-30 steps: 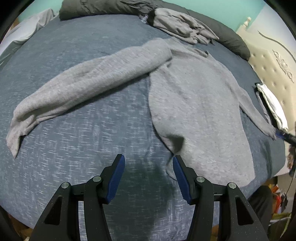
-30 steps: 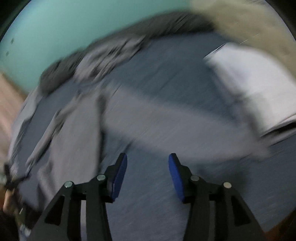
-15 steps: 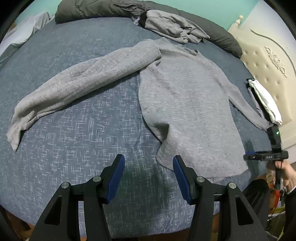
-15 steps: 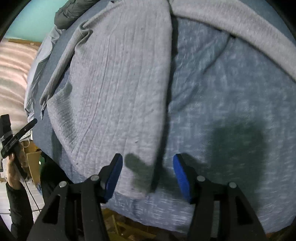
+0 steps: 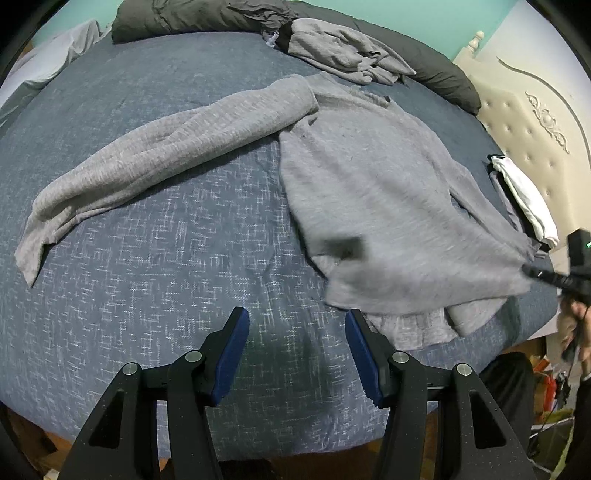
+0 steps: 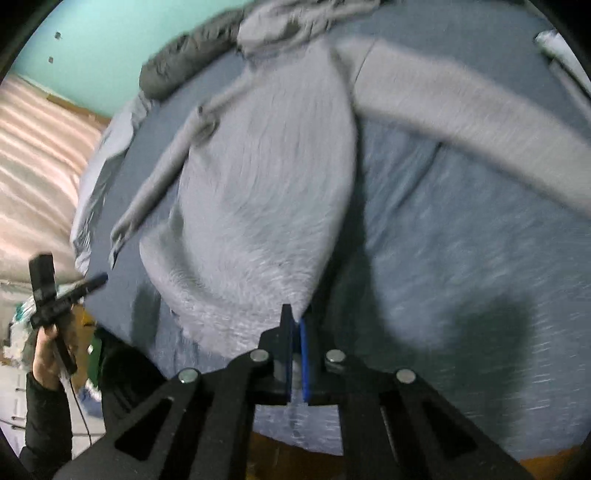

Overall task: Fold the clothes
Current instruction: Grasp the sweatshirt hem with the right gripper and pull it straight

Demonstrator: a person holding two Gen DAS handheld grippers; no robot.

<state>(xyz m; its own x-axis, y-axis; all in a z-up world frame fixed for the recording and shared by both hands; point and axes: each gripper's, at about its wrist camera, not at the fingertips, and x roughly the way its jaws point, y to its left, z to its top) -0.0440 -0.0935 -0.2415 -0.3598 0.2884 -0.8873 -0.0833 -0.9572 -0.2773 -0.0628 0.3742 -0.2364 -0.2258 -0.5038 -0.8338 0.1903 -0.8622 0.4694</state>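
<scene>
A grey long-sleeved sweater (image 5: pixel 384 192) lies spread on the blue bed cover (image 5: pixel 155 280), one sleeve (image 5: pixel 155 158) stretched out to the left. My left gripper (image 5: pixel 295 350) is open and empty, hovering over bare bed cover just left of the sweater's hem. My right gripper (image 6: pixel 295 325) is shut on the sweater's hem corner (image 6: pixel 299 295) and lifts that edge off the bed; the body (image 6: pixel 266 177) rises toward the jaws. In the left wrist view the lifted hem folds back over itself near the bed's right edge, with the right gripper (image 5: pixel 554 273) at the far right.
A crumpled grey garment (image 5: pixel 343 55) and a dark duvet (image 5: pixel 192 14) lie at the far side of the bed. A cream tufted headboard (image 5: pixel 535 122) stands at right, with folded white cloth (image 5: pixel 528 199) beside it. The bed's near edge (image 5: pixel 295 450) is just below my left gripper.
My right gripper has closed on the sweater's hem corner and raised it, so the hem now folds back. My left gripper has stayed open in about the same place.
</scene>
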